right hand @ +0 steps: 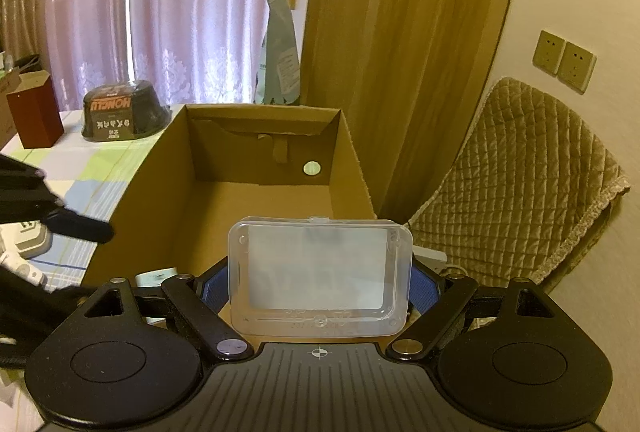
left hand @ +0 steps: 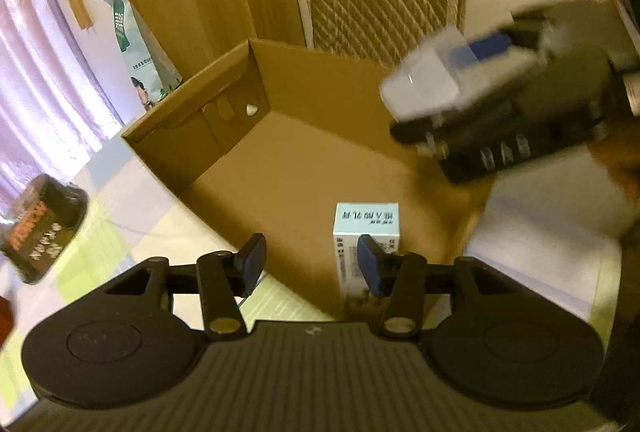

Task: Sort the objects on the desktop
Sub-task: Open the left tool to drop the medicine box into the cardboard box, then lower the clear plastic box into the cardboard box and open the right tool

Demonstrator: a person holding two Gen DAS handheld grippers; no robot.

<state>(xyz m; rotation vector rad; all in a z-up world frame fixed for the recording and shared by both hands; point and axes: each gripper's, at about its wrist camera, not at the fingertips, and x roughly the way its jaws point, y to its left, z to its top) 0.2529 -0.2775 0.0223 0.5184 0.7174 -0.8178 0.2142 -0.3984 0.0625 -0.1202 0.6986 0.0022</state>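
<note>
The clear plastic case (right hand: 320, 278) sits clamped between the blue pads of my right gripper (right hand: 320, 286), held flat-on to the camera above the near end of the open cardboard box (right hand: 260, 188). My left gripper (left hand: 312, 264) is spread wide with nothing in it, hovering over the box's near edge; between its fingers and just beyond lies a small pale-blue carton (left hand: 366, 244) on the box floor. Off to my left on the checked tablecloth (right hand: 92, 172) stands a black bowl-shaped package (right hand: 124, 112), with a dark red box (right hand: 36, 112) farther left.
</note>
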